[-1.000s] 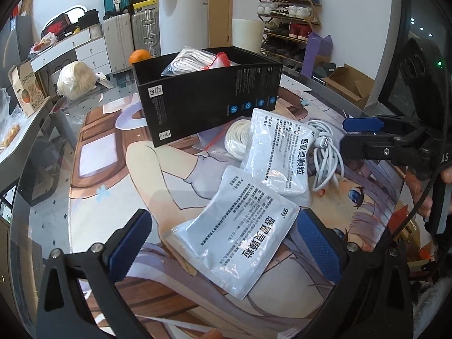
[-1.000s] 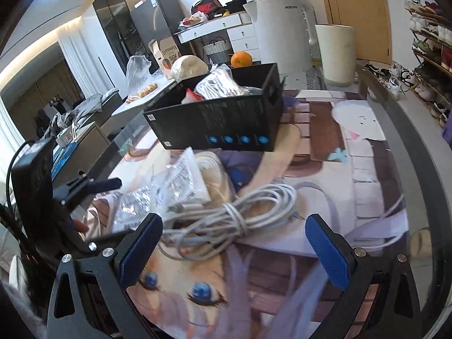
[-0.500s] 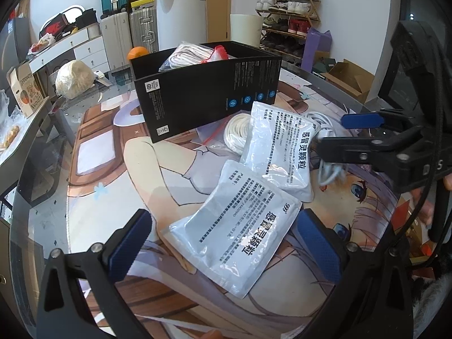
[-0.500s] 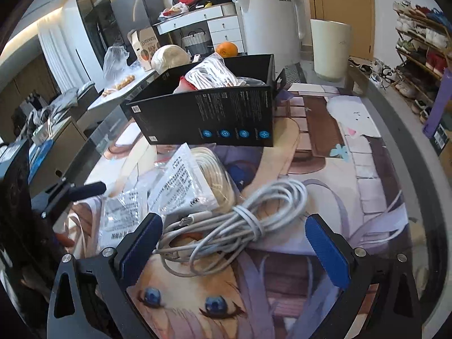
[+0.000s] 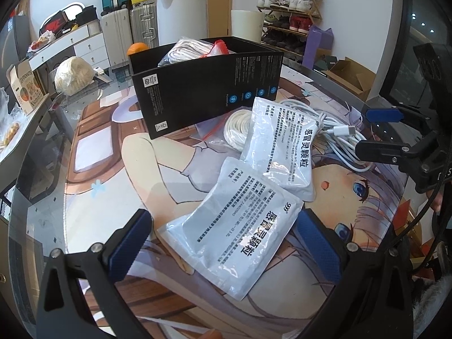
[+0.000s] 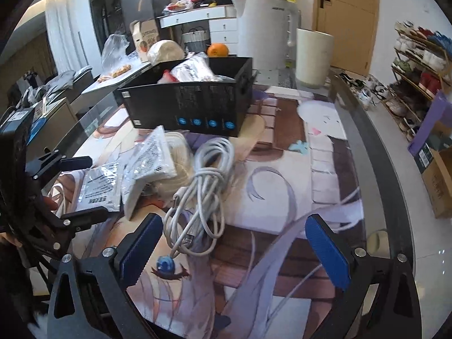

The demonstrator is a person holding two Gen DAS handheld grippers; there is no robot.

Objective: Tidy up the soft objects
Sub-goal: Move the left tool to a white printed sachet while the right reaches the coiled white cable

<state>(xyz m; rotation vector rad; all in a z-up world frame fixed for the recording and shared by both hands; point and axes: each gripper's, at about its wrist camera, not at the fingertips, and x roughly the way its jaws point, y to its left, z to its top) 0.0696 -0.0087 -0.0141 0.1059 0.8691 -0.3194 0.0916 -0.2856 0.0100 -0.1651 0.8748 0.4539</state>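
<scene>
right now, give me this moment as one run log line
left tongs: open, over near medicine pouch | right tongs: open, at white cable bundle | black box: already holds bagged items | nothing gripped

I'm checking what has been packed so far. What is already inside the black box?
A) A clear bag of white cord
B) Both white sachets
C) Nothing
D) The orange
A: a clear bag of white cord pokes above the black box rim, while both sachets and the loose cable lie on the mat and the orange sits behind the box.
</scene>
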